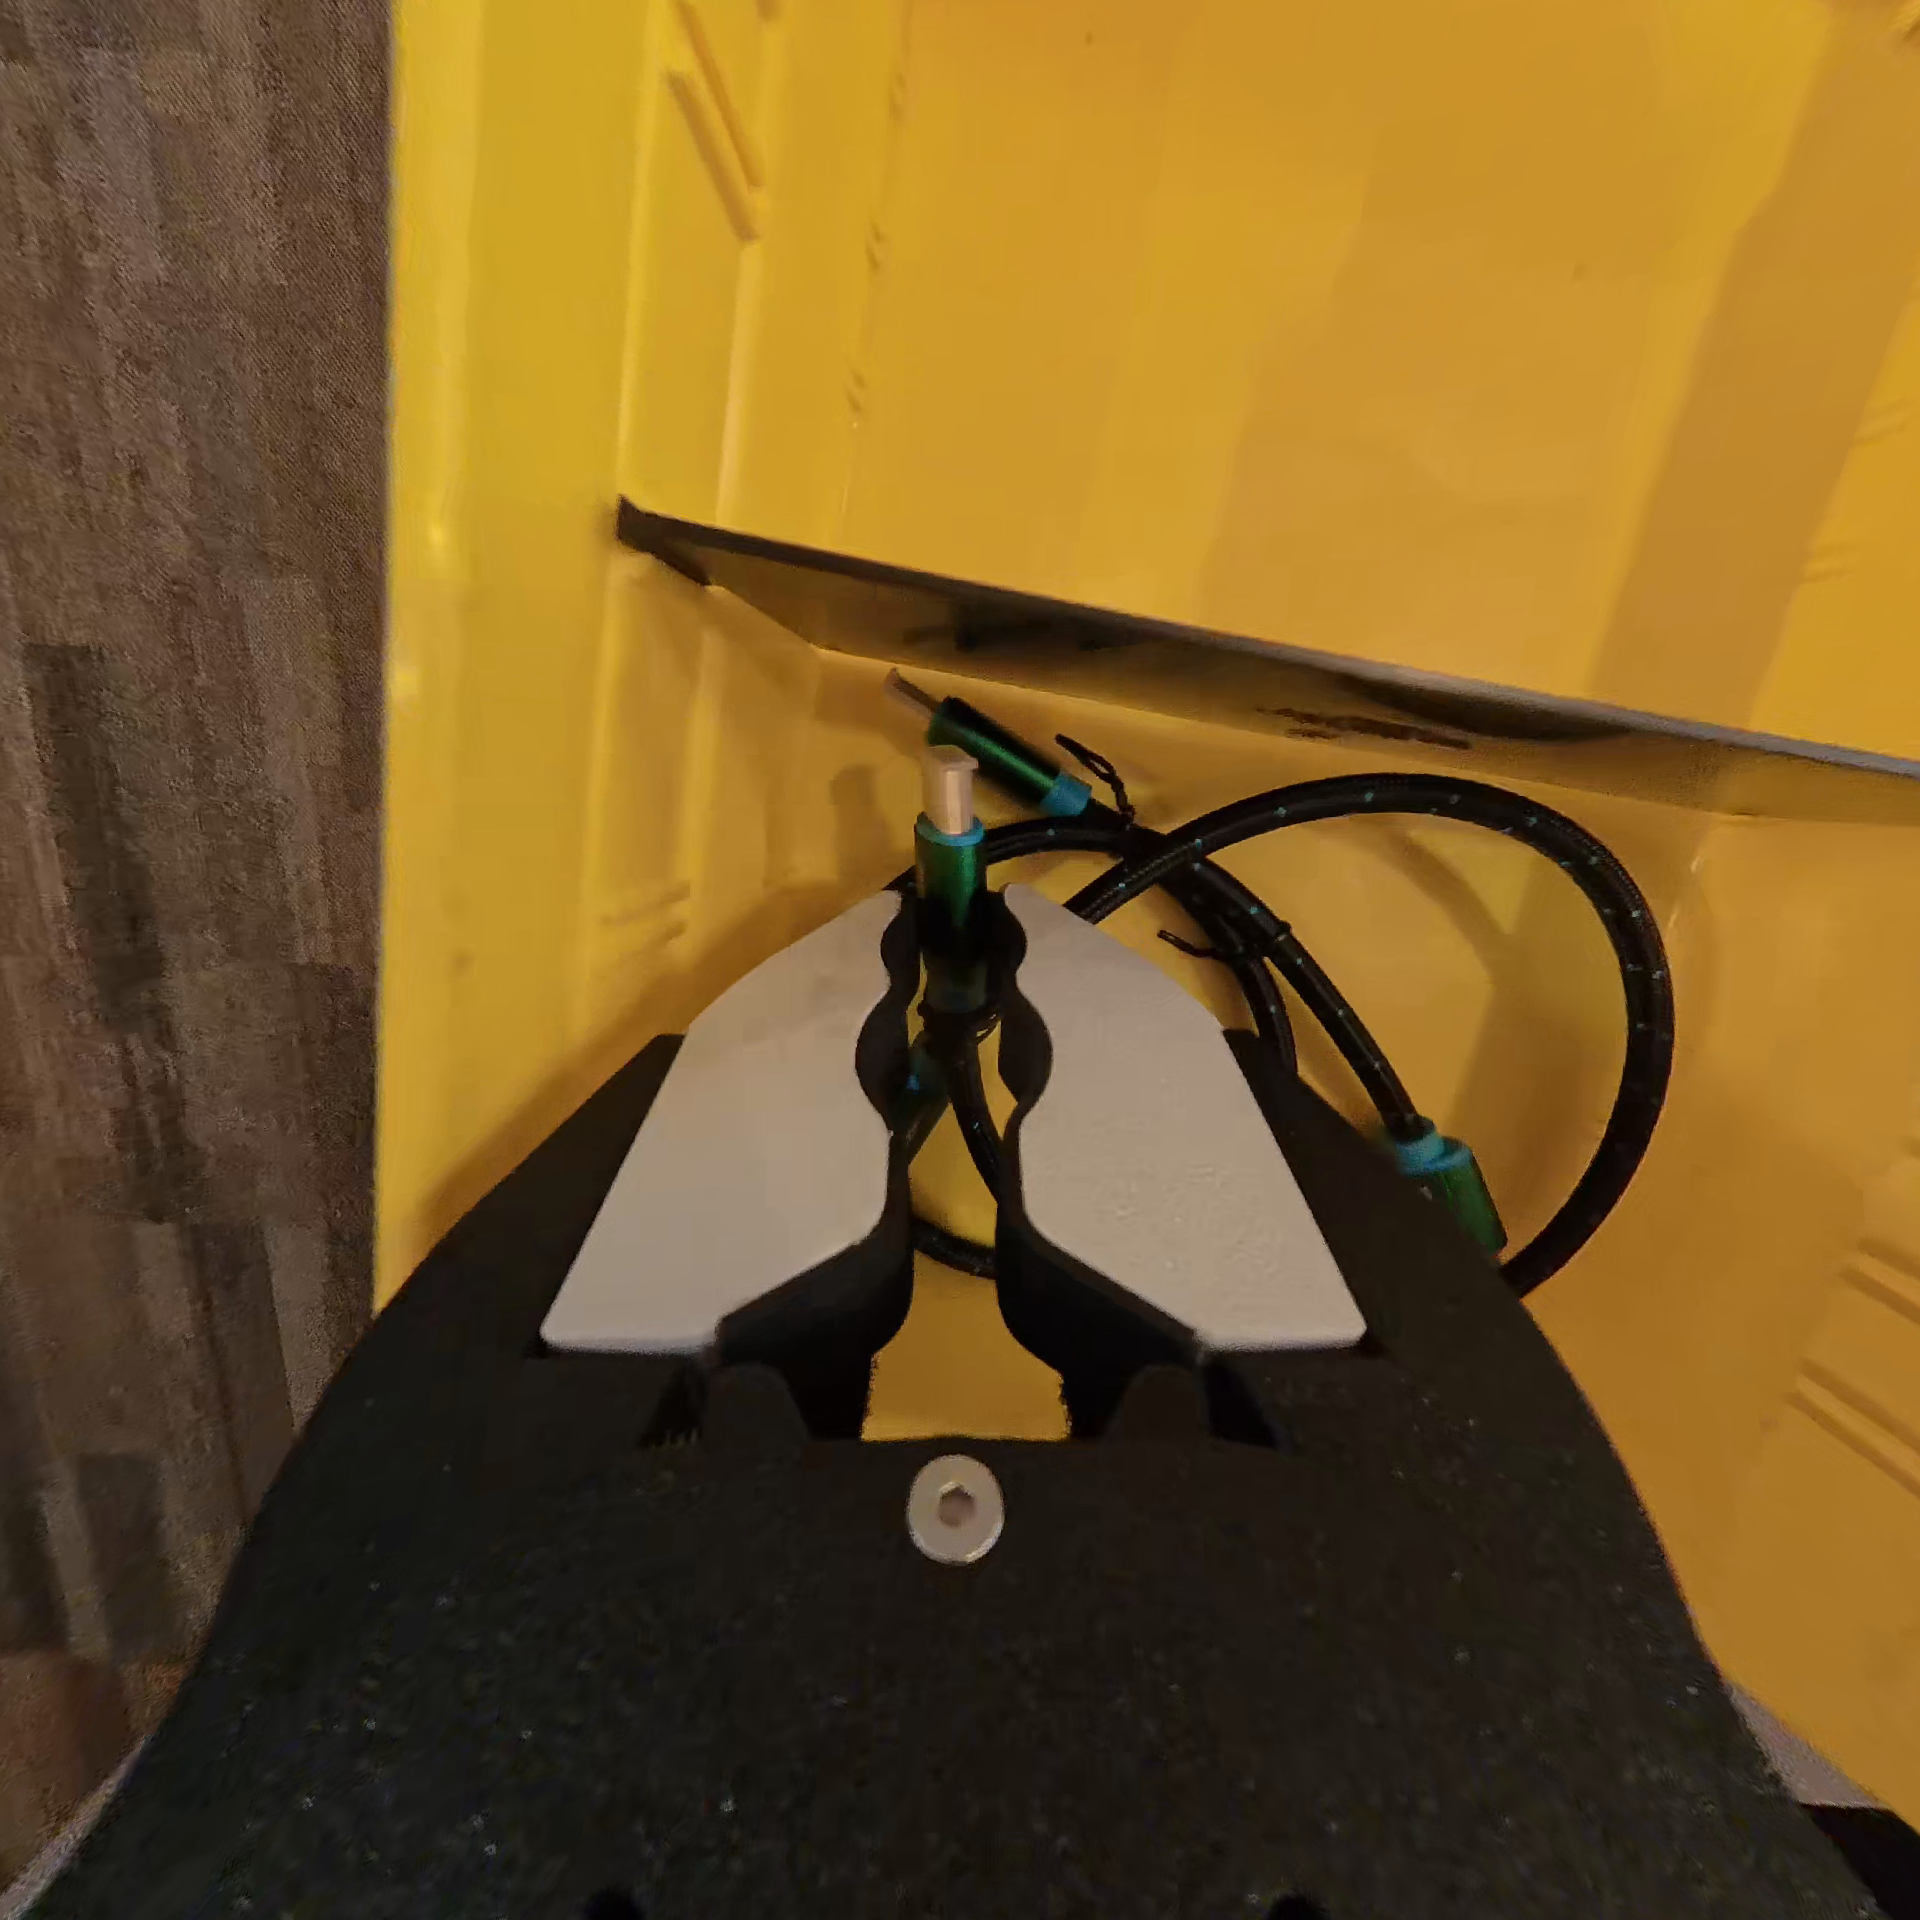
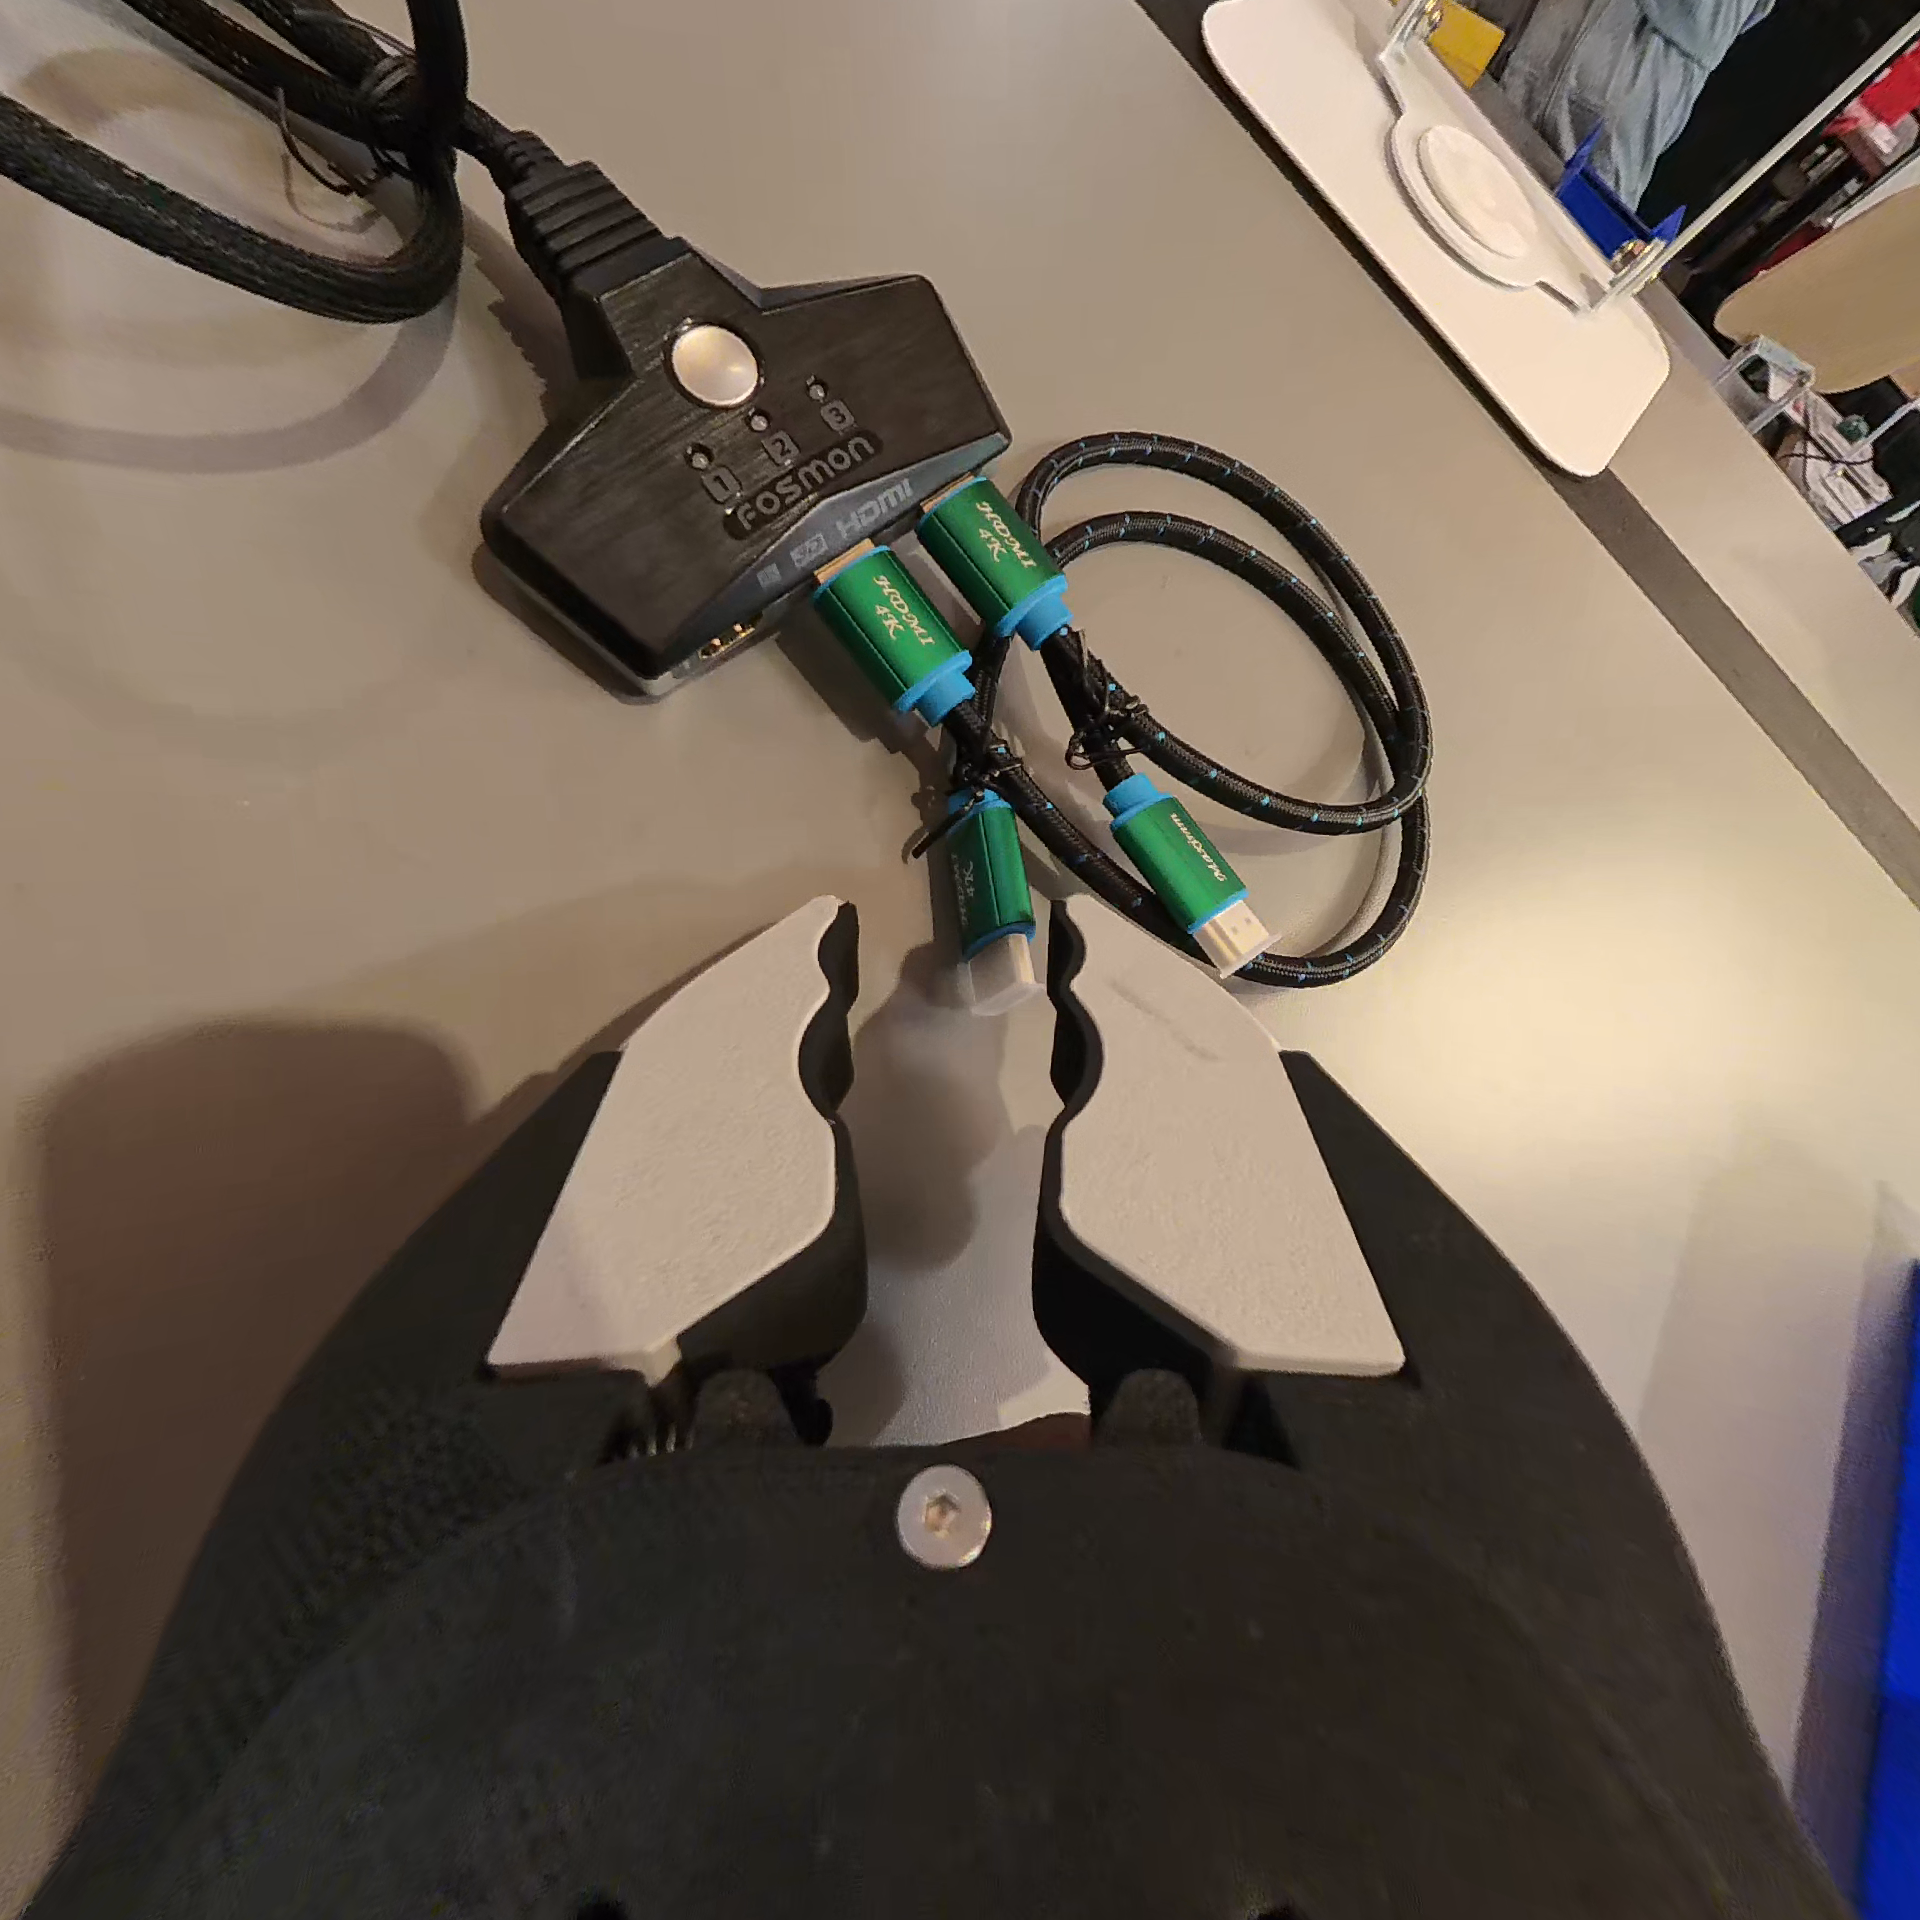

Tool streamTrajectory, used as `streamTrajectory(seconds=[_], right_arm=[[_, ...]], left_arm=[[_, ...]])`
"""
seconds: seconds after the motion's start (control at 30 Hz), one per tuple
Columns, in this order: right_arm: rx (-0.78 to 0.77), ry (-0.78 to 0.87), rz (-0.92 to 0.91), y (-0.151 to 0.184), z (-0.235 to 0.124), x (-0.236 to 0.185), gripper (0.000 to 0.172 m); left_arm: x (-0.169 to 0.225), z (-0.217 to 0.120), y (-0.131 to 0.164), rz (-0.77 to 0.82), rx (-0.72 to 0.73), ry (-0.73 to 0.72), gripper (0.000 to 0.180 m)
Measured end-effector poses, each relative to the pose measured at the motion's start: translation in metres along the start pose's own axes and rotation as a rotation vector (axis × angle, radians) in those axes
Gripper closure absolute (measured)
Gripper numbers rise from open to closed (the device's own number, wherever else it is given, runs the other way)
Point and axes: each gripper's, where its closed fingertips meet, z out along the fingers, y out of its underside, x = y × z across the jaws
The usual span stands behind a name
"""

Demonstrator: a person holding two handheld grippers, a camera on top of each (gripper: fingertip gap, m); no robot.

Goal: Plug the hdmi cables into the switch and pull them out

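The left tongs (image 1: 951,935) clamp a green cable plug (image 1: 943,868) inside the yellow bin (image 1: 1351,364); keep that squeeze firm and centred. The right tongs (image 2: 951,966) stand open over the tabletop (image 2: 260,779), a second green plug (image 2: 992,888) loose at twelve o'clock.

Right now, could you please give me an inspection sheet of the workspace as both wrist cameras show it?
Surface: grey table in the right wrist view; yellow bin interior in the left.
Job's things: black switch box with two green plugs inserted; two loose green plugs in front of it, one just ahead of the right fingertips.
Clutter: dark flat panel leaning in the bin; white stand at the table's far edge.
Grippers: left gripper shut on a green plug, metal tip upward; right gripper open, holding nothing.
Cables: braided black cables coiled in the bin and on the table; thick black cable behind the box.
Surroundings: grey carpet beside the bin.
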Motion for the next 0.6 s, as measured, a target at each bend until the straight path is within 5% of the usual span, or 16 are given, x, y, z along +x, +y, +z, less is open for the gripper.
streamTrajectory(seconds=[0.13, 0.3, 0.43, 0.6], right_arm=[[0.001, -0.003, 0.0, 0.0, 0.0, 0.0, 0.137], [0.018, -0.002, -0.016, -0.002, -0.002, -0.002, 0.137], [0.067, -0.004, -0.026, -0.007, -0.008, -0.003, 0.137], [0.167, -0.015, -0.032, -0.016, -0.024, -0.009, 0.136]], left_arm=[[-0.001, -0.048, -0.014, 0.062, 0.138, -0.07, 0.169], [0.032, -0.152, -0.056, 0.222, 0.448, -0.142, 0.169], [0.119, -0.213, -0.079, 0.353, 0.62, 0.01, 0.169], [0.263, -0.221, -0.075, 0.45, 0.689, 0.394, 0.169]])
